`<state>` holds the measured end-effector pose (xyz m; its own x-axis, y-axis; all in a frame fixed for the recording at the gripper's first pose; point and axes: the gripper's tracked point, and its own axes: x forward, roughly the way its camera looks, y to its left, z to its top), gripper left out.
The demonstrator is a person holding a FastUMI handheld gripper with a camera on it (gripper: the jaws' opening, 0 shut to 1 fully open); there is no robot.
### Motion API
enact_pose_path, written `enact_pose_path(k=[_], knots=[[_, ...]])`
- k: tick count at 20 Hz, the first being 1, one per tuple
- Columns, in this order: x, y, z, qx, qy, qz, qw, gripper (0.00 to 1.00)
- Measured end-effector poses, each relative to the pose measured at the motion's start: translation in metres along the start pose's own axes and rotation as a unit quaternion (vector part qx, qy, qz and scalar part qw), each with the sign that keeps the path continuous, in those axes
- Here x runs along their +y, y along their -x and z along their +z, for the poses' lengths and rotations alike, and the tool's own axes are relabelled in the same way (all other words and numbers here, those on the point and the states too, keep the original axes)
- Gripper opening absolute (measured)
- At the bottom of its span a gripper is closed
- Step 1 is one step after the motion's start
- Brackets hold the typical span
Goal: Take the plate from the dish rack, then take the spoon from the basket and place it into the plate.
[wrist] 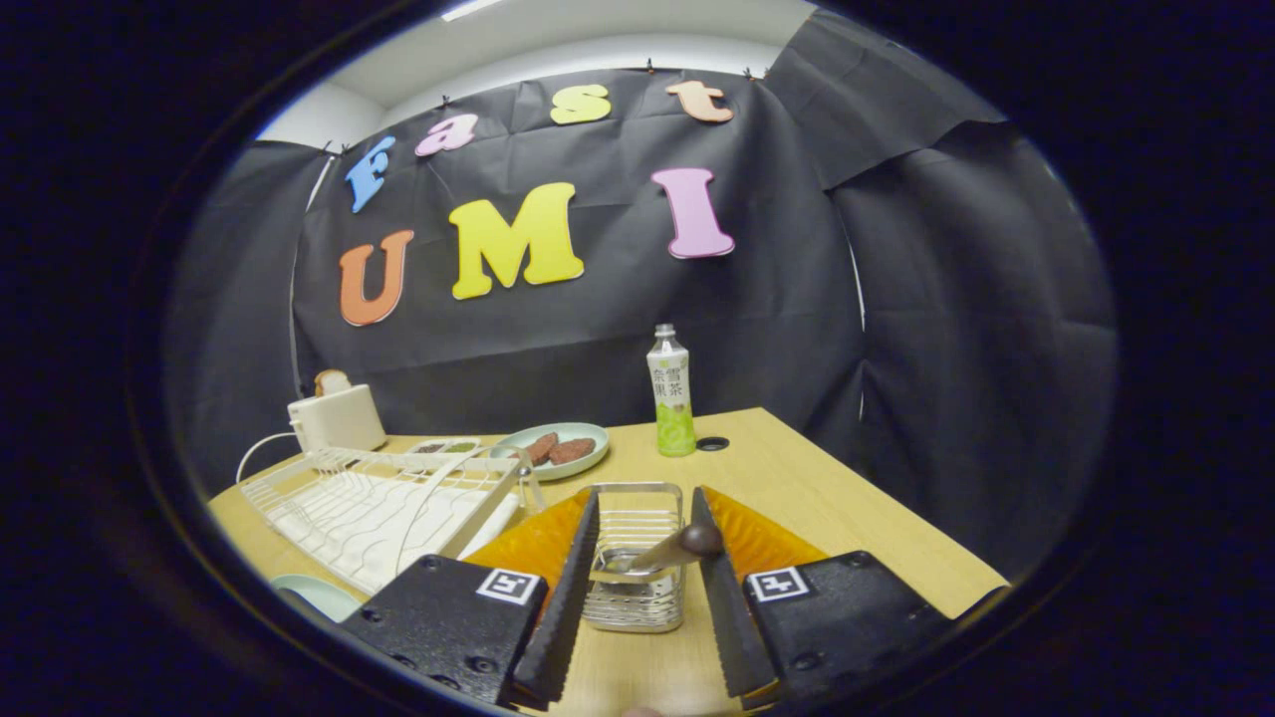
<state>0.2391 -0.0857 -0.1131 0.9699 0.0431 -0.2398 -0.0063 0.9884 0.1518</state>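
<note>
My gripper [645, 493] is open, its two fingers standing on either side of a small wire basket [634, 602] on the wooden table. A spoon [657, 554] leans in the basket, and its dark rounded handle end [700, 539] lies close against the inner side of the right finger [719, 588]. An orange plate [533, 546] lies flat on the table just behind the basket, showing on both sides beyond the fingers. The white wire dish rack [369, 503] stands to the left of the plate with nothing standing in it.
A white toaster [337, 416] with bread sits behind the rack. A pale green plate with brown food [554, 450], a small tray [443, 447] and a green drink bottle [672, 393] stand farther back. A pale dish [319, 596] lies by the rack's near corner. The table edge [896, 528] runs along the right.
</note>
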Motion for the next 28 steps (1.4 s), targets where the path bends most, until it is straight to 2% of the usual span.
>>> enact_pose_path(k=[1, 3, 5, 13, 18, 21, 24, 28], knots=[[0.0, 0.0, 0.001, -0.002, -0.001, -0.002, 1.0, 0.54], [0.007, 0.001, 0.005, -0.006, -0.01, 0.007, 1.0, 0.31], [0.009, -0.001, 0.007, -0.003, 0.0, 0.006, 1.0, 0.21], [0.018, 0.016, 0.061, -0.051, 0.024, -0.008, 0.998, 0.12], [0.032, 0.053, 0.105, -0.086, 0.031, 0.002, 0.996, 0.11], [0.065, 0.086, 0.123, -0.097, 0.029, 0.047, 0.994, 0.11], [0.108, 0.119, 0.125, -0.091, 0.045, 0.113, 0.988, 0.11], [0.175, 0.158, 0.103, -0.064, 0.06, 0.212, 0.973, 0.11]])
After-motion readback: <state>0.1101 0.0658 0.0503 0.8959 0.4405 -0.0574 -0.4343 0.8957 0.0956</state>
